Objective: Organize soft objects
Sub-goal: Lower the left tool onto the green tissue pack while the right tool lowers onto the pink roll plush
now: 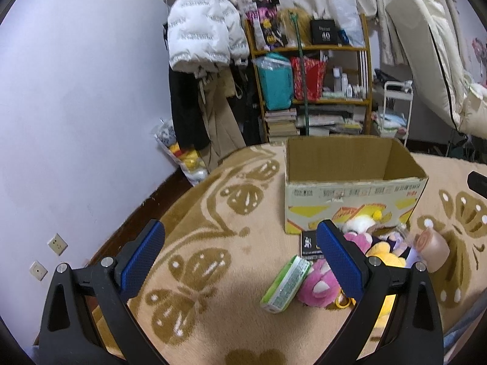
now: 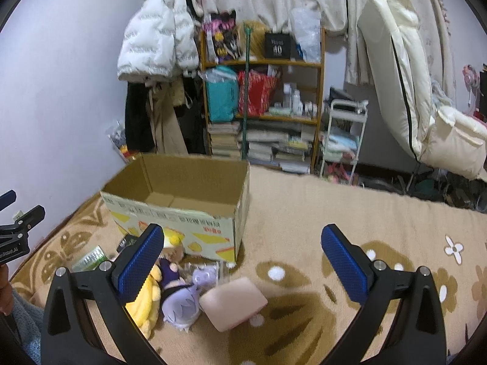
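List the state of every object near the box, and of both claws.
Brown cardboard box: open-topped, upright, nothing visible inside.
Left claw: open, holding nothing.
Right claw: open, holding nothing.
Pink plush toy: lying on blanket.
Purple-haired plush doll: lying on blanket.
Yellow plush toy: lying on blanket.
Pink foam block: tilted, outside box.
Green tissue pack: outside box.

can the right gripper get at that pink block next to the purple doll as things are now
Probably yes. The right gripper is open and empty, and the pink block lies on the blanket just below it with its top uncovered. The purple doll sits close on one side.
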Available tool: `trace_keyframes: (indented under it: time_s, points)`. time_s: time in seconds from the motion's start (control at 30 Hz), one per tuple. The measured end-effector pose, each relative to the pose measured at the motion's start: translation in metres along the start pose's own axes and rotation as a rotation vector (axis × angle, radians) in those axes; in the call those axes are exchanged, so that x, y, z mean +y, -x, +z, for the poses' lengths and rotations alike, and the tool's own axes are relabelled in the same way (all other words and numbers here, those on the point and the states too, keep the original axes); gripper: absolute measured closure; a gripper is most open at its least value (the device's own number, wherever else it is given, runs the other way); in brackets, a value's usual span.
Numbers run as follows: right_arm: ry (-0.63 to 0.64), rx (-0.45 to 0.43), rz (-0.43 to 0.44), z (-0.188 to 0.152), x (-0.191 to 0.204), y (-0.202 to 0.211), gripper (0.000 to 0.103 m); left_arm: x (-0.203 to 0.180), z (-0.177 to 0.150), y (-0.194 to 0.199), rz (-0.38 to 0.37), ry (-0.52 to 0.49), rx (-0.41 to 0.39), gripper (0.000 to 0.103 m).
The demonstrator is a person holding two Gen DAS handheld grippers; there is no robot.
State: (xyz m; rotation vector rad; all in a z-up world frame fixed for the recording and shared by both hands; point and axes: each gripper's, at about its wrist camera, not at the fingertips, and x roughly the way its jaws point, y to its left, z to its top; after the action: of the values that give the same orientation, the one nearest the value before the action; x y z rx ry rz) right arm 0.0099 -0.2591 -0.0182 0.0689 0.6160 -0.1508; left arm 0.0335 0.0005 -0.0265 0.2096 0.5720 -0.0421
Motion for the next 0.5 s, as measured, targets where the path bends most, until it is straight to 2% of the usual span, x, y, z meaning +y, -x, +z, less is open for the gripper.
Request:
trace_keyframes:
  time_s: [0.17, 0.5]
  points:
    - [-0.061, 0.139, 0.014, -0.002, -0.013, -0.027, 0.0, -0.01, -0.004, -0.018, -0.002, -0.034, 0.07, 0.004]
    - [-0.144, 0.342, 0.051, -0.02, -0.027, -0.074, 0.0, -0.021, -0.015, -0.061, -0.038, -0.058, 0.251, 0.004]
